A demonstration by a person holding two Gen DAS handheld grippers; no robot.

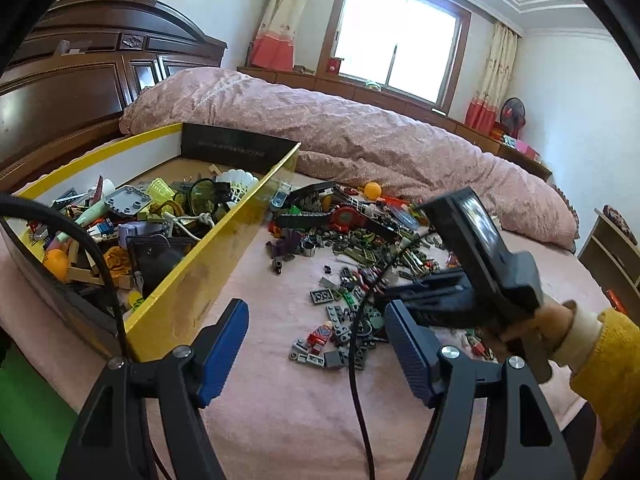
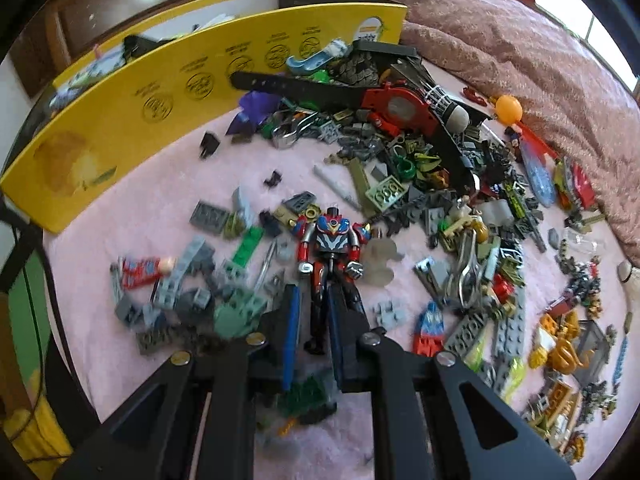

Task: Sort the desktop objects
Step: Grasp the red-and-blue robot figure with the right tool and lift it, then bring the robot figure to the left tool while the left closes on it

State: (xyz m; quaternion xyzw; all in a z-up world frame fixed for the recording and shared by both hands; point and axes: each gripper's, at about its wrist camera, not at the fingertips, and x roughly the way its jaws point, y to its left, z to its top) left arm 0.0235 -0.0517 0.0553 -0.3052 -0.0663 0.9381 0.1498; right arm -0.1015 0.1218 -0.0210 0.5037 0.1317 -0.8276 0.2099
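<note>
Toy robot [image 2: 329, 248] lies on the pink bed [image 2: 160, 200], legs clamped between the right gripper [image 2: 313, 320] fingers; gripped so low, it could pivot loose. Left view: left gripper [image 1: 316, 340] fingers apart, empty, beside the yellow box [image 1: 224, 248], whose wall may snag the cable [image 1: 354, 352].

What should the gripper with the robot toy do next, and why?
Probably lift the robot figure up and carry it toward the yellow box. The right gripper looks closed around its legs, and the box already holds sorted toys.

Both views overlook one brick pile [image 1: 352, 248], right nearer.
</note>
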